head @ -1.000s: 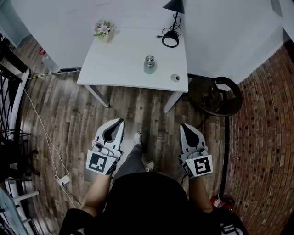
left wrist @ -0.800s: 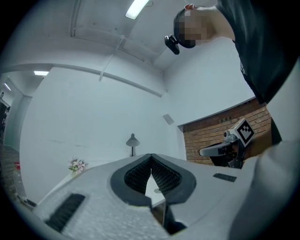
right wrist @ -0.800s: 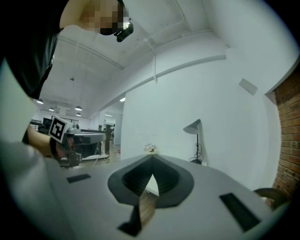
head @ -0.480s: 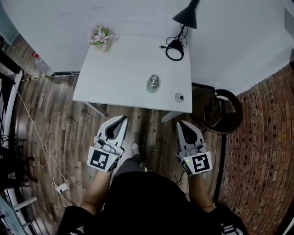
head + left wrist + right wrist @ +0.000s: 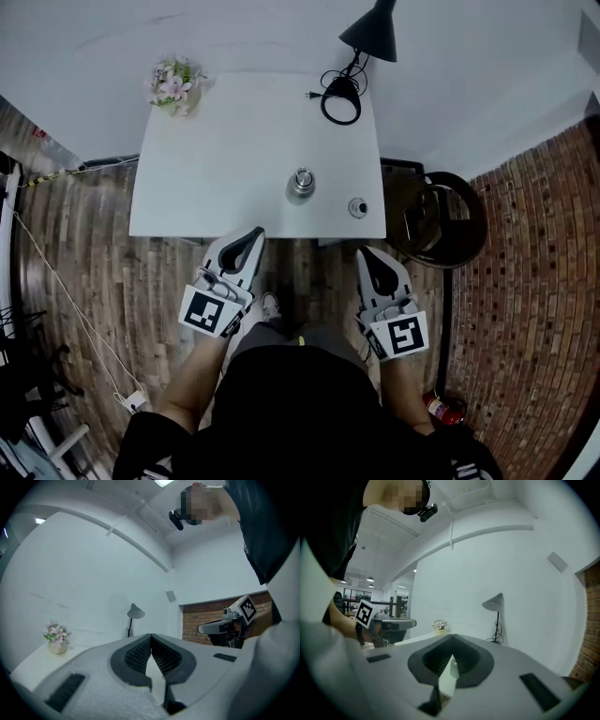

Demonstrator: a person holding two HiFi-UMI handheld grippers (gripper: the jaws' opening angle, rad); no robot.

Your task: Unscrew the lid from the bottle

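A small metal bottle (image 5: 301, 183) with a round lid stands upright on the white table (image 5: 216, 178), near its front edge and right of centre. Both grippers hover over the wooden floor just short of that edge, well apart from the bottle. My left gripper (image 5: 251, 234) is shut and empty, its tips at the table's front edge; its ribbed pads (image 5: 140, 652) meet in the left gripper view. My right gripper (image 5: 367, 255) is shut and empty too, below and right of the bottle. The bottle does not show in either gripper view.
A small round object (image 5: 357, 207) lies at the table's front right corner. A black lamp (image 5: 370, 33) and a coiled cable (image 5: 339, 98) sit at the back right, a flower pot (image 5: 172, 82) at the back left. A dark round stand (image 5: 441, 220) is right of the table, beside brick (image 5: 525, 281).
The person has stepped toward the table, so it now lies just ahead of both grippers. Both grippers stay shut and empty.
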